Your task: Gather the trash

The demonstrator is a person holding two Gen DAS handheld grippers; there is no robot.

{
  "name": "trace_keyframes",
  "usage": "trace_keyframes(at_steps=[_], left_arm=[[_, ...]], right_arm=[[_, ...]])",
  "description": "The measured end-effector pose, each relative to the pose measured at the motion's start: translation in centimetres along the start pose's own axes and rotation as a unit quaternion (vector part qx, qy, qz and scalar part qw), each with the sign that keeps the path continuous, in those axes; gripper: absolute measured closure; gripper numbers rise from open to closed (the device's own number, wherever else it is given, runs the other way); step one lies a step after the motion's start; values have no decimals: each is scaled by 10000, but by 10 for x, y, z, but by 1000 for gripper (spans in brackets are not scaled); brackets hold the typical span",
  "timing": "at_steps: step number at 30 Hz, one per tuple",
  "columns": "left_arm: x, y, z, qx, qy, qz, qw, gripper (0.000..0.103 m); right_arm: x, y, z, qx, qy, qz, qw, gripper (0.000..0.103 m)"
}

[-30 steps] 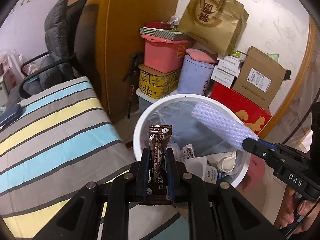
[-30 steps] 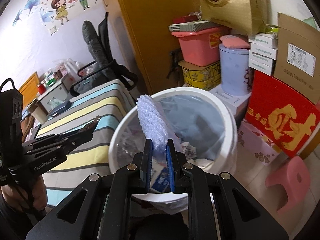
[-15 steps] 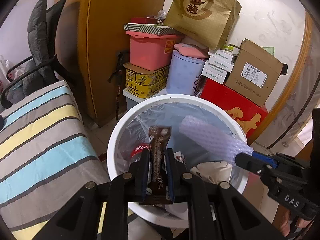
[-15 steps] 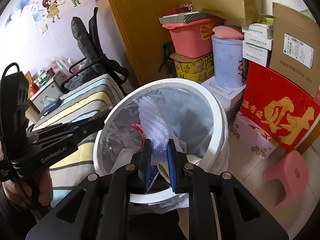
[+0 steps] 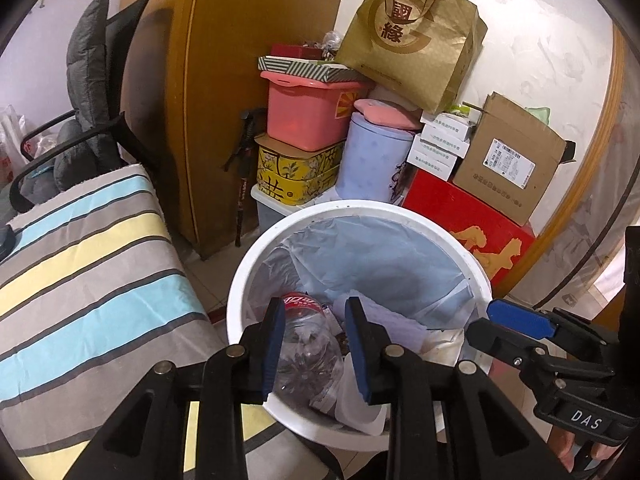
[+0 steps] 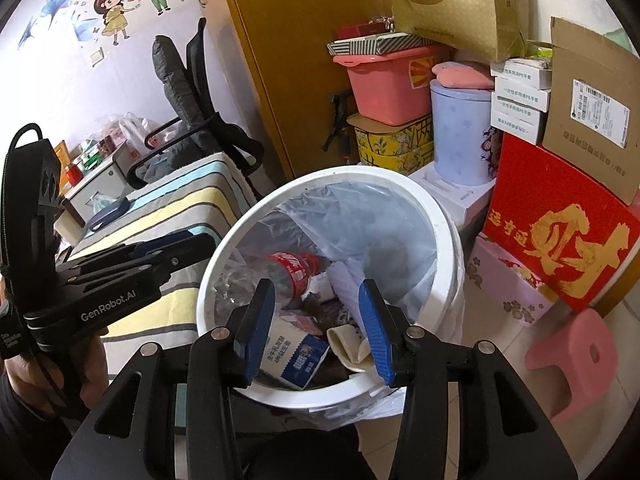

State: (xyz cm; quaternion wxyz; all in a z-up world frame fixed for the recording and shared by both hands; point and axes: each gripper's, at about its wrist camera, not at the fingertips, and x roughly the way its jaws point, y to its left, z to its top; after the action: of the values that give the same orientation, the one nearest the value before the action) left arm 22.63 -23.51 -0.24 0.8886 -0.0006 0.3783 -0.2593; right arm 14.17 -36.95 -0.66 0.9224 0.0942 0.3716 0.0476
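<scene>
The brown coffee sachet has left the left gripper (image 5: 314,344) and the foam net has left the right gripper (image 6: 316,320); both sets of jaws are opening with nothing between them, over the white bin (image 6: 448,240). The foam net (image 6: 348,284) lies inside beside a red-labelled bottle (image 6: 288,272). The grippers read "GenRobot.AI" and "DAS"
</scene>
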Motion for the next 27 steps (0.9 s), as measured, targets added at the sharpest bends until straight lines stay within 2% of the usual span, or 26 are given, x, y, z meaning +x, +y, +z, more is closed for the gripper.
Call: trace_keyframes(at_steps=[15,27], left_arm=[[-59,19,-25,-221,-264,340,9988,70],[-116,47,-72,-474,-420,964,9933,68]], right_arm=[[-18,36,-8,-329,-167,311,9988,57],[-30,72,-27,-781,-216,705,9942,57]])
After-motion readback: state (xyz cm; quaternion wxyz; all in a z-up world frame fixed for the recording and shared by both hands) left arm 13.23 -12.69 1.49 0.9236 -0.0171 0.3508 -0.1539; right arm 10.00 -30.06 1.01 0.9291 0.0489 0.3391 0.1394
